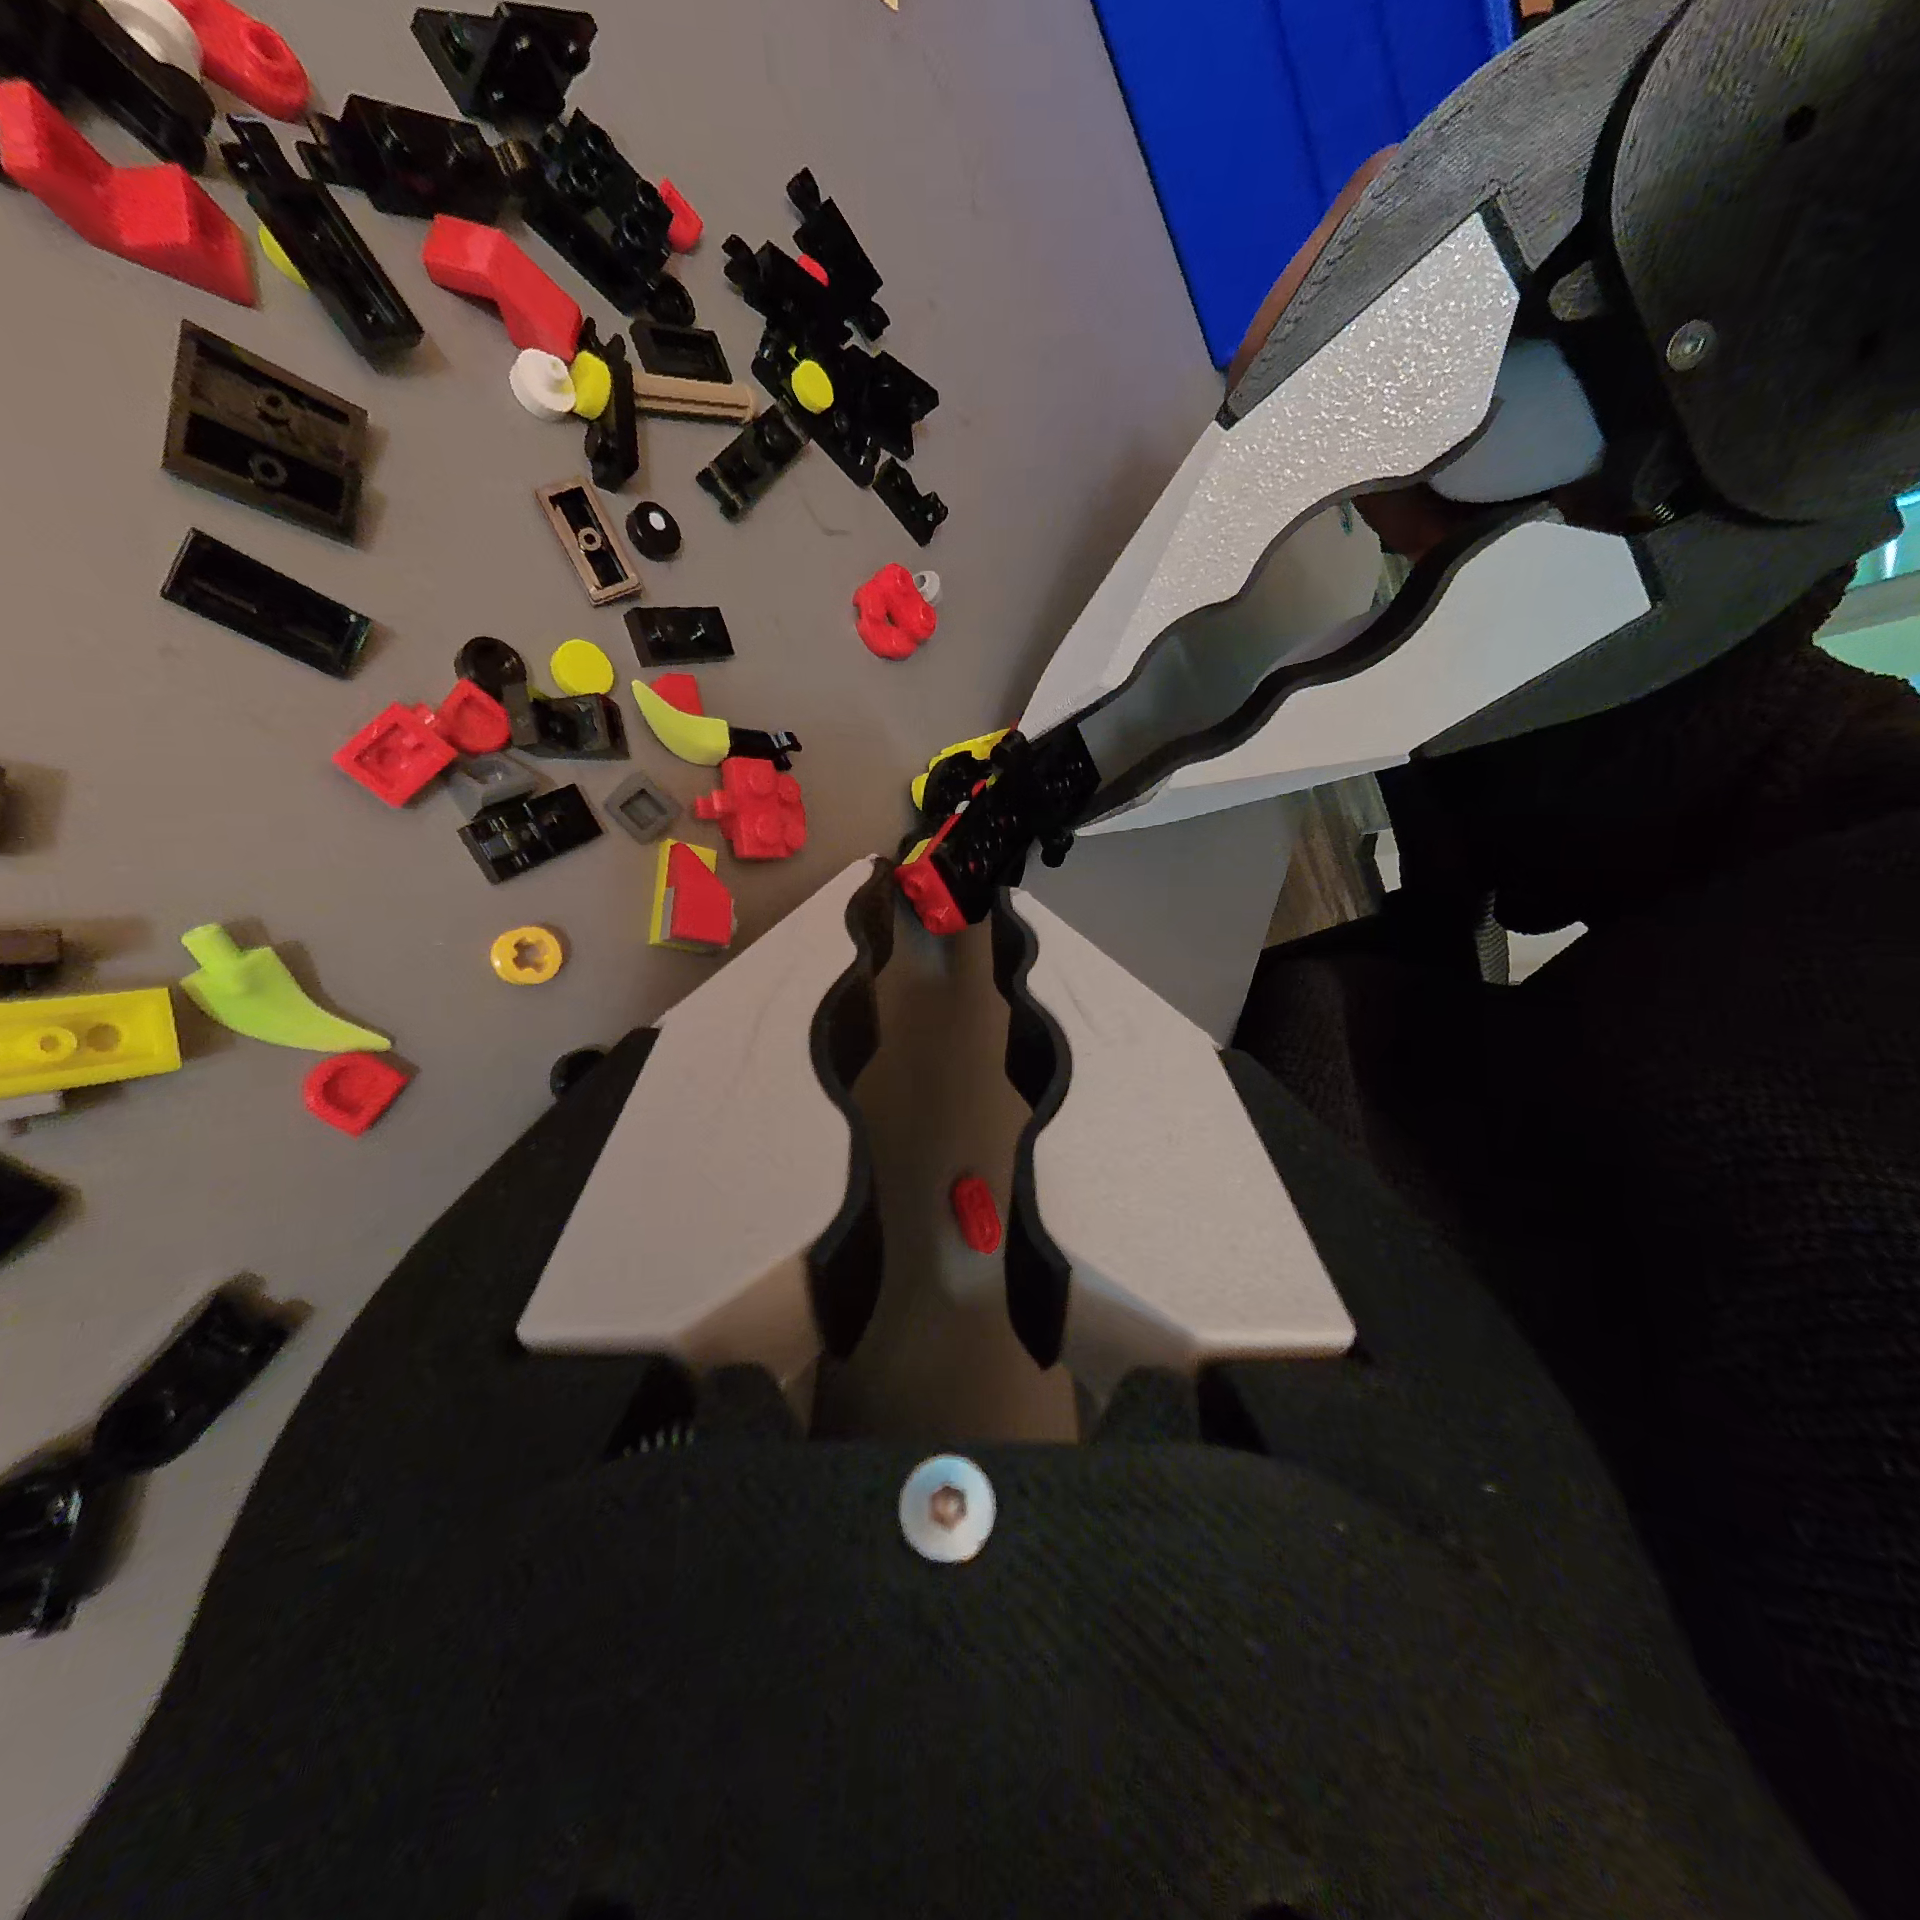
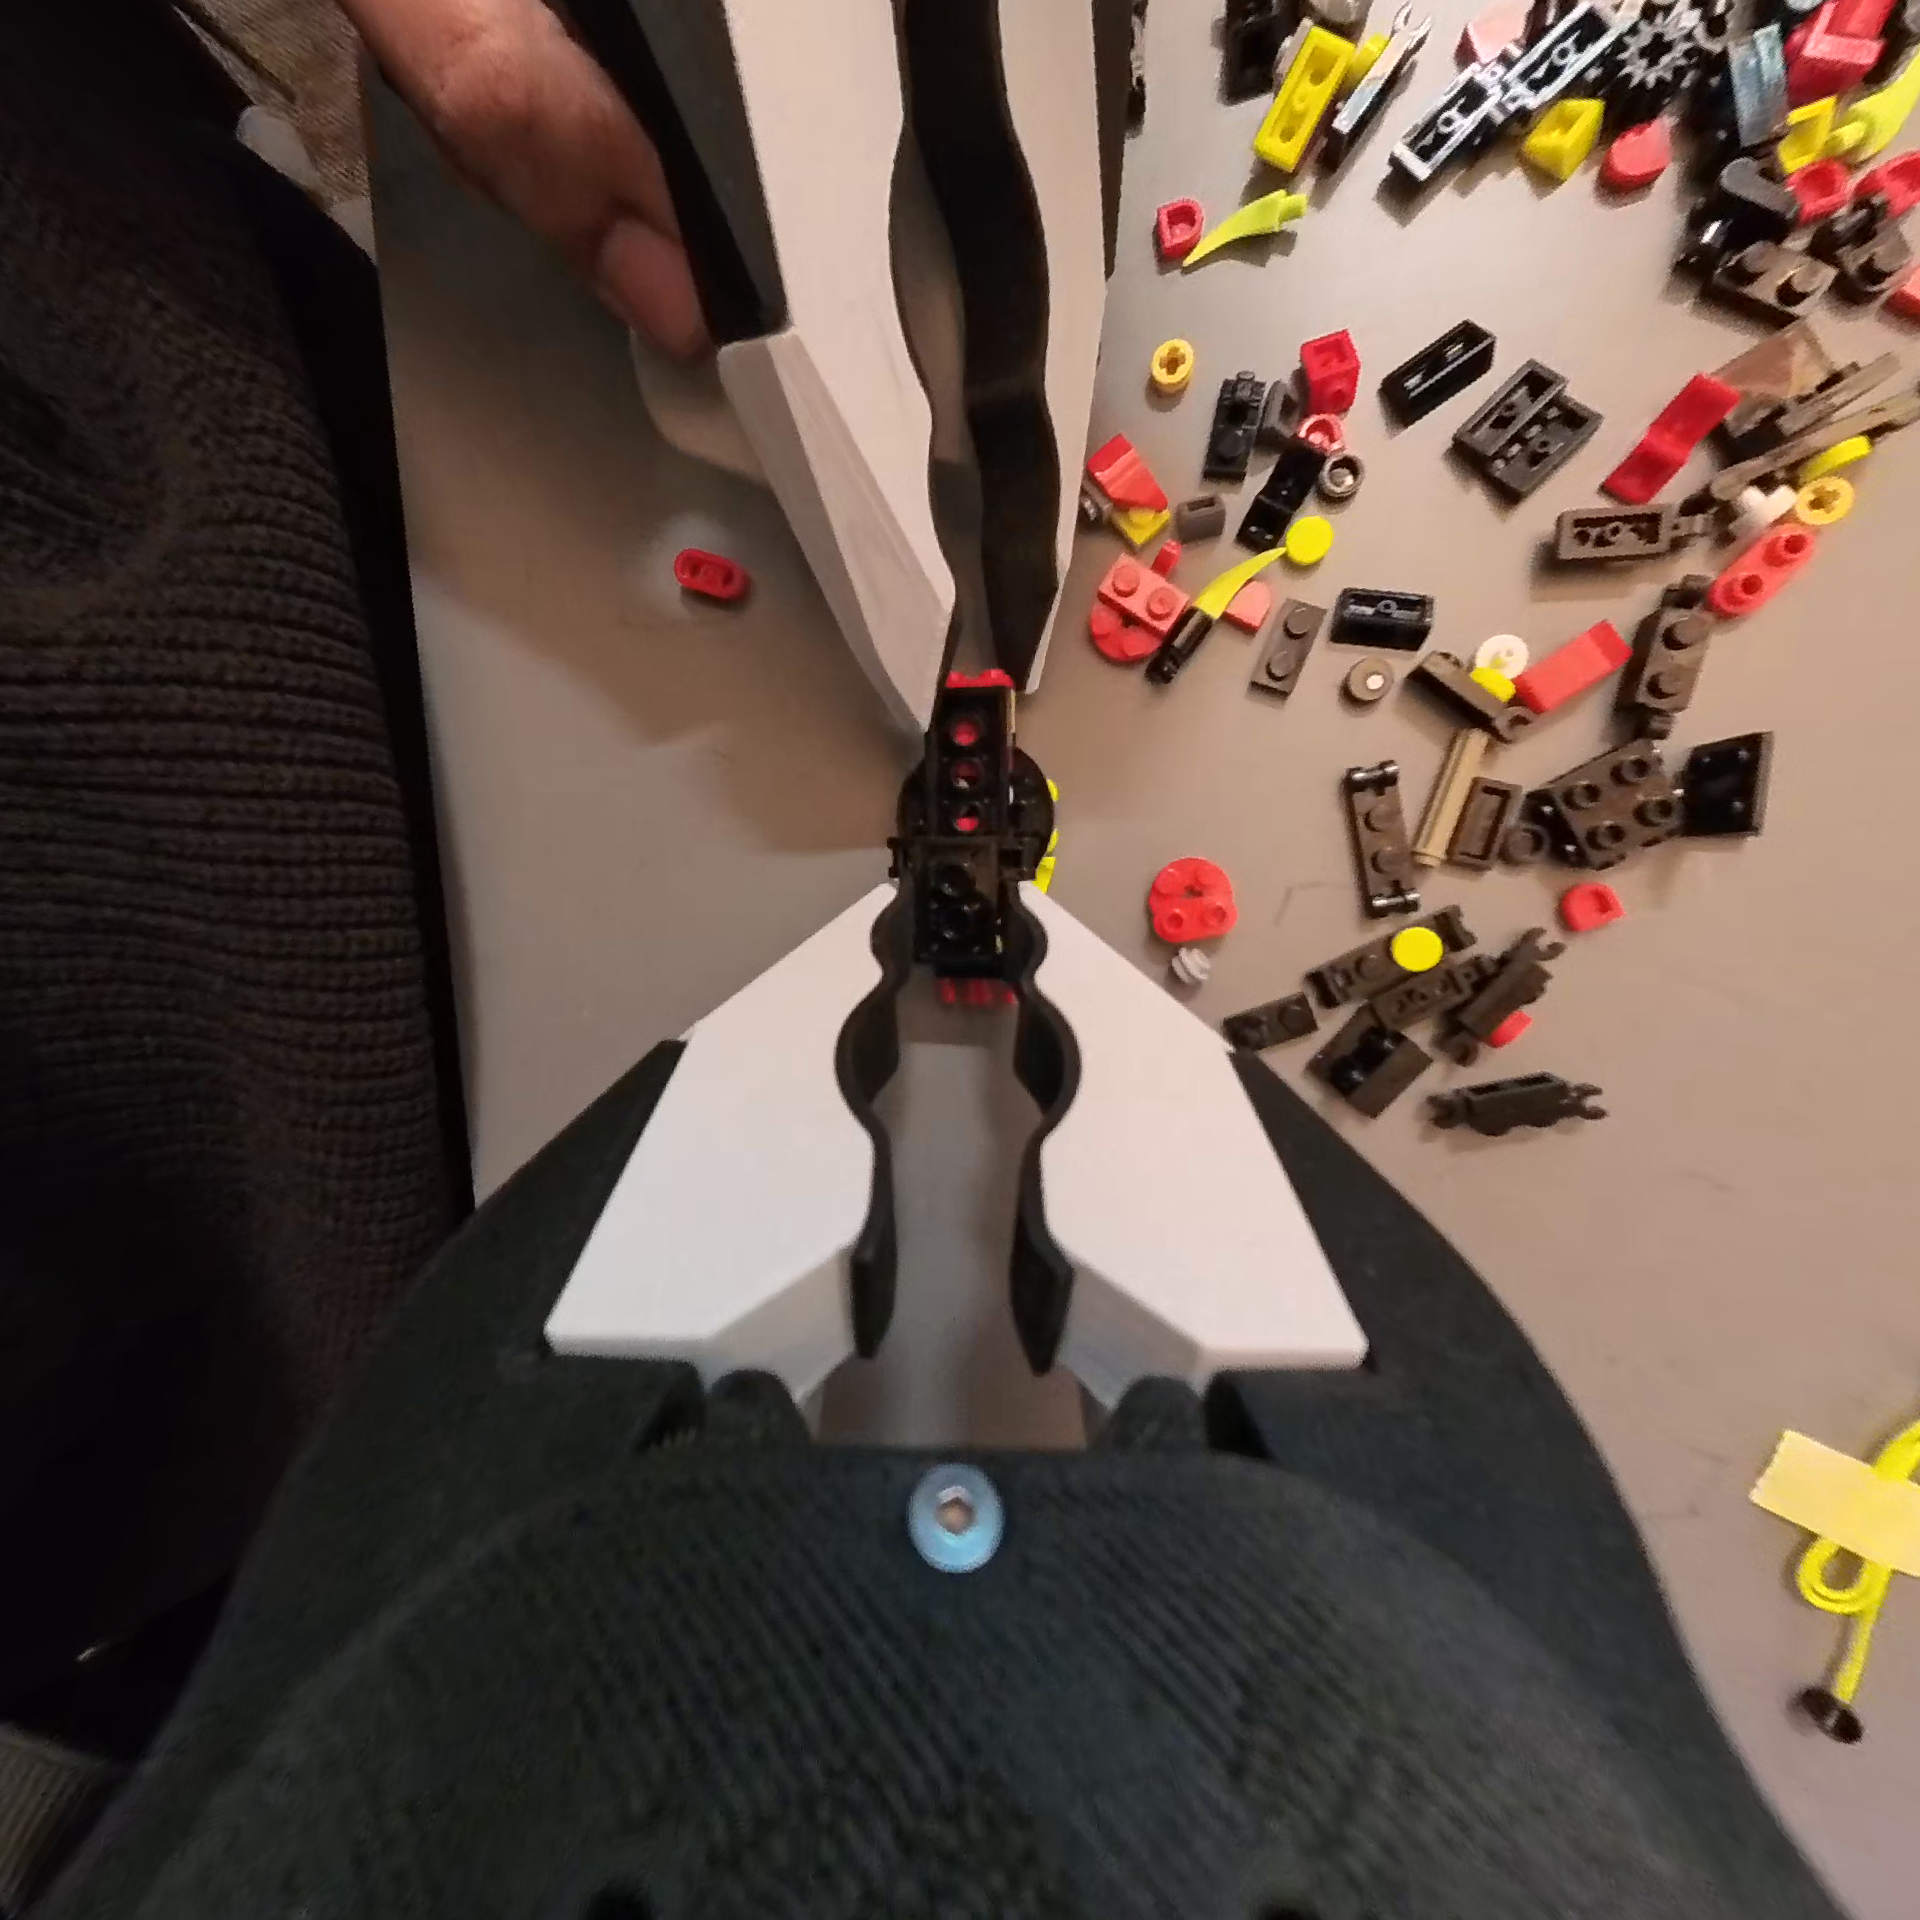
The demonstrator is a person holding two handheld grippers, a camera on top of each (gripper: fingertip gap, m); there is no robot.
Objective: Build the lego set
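A small brick assembly point(image 1: 997, 821) of black pieces with red and yellow parts is held above the grey table point(image 1: 987, 208) between both grippers. My left gripper point(image 1: 940, 888) is shut on its red end. My right gripper point(image 1: 1049, 769) reaches in from the upper right and grips the black end. In the right wrist view, my right gripper point(image 2: 961, 925) is shut on the black part of the assembly point(image 2: 966, 810). The left gripper point(image 2: 977, 665) comes down from the top and pinches the red tip. A small red piece point(image 1: 977, 1210) lies on the table below.
Many loose black, red and yellow bricks point(image 1: 520, 468) lie scattered over the table, also in the right wrist view point(image 2: 1507, 727). A hand point(image 2: 540, 156) holds the left gripper. A blue object point(image 1: 1247, 156) stands at the table's far edge. Yellow tape and cord point(image 2: 1839, 1507) lie at the right. My two grippers' fingertips are within a few centimetres of each other.
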